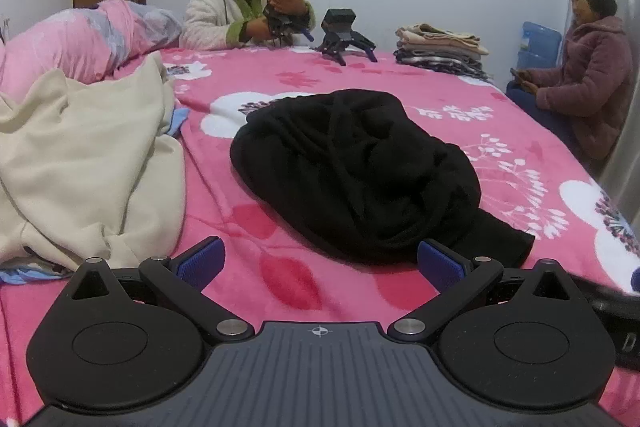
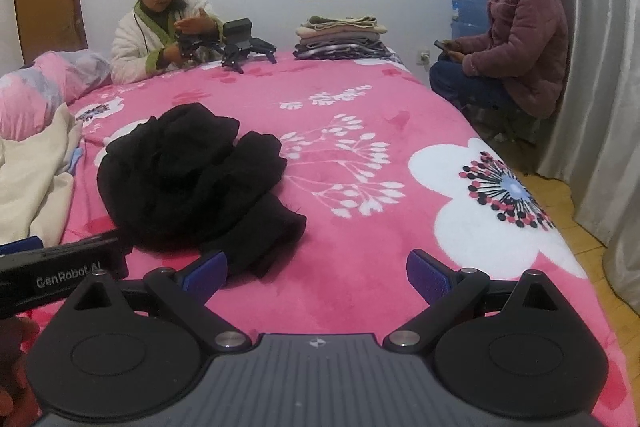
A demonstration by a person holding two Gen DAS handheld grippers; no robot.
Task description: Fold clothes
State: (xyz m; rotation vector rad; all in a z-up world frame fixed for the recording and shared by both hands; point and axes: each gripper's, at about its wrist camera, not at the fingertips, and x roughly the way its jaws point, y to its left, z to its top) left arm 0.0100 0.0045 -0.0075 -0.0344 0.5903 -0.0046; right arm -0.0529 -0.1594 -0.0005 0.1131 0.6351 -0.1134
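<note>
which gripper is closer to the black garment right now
Left. The left gripper faces the black garment, its right finger at the hem. The right gripper sits off to the garment's right, only its left finger near it.

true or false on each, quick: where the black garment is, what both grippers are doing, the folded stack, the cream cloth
1. The black garment lies crumpled on the pink bedspread. True.
2. The left gripper is clamped on the black garment. False: its jaws are open, with only pink bedspread between them.
3. The right gripper is open and holds nothing. True.
4. The stack of folded clothes sits at the near edge, by the grippers. False: it is at the far side of the bed, near the seated person in the mauve jacket.
5. The cream cloth is folded neatly on the stack. False: it lies loose and rumpled, left of the black garment.
</note>
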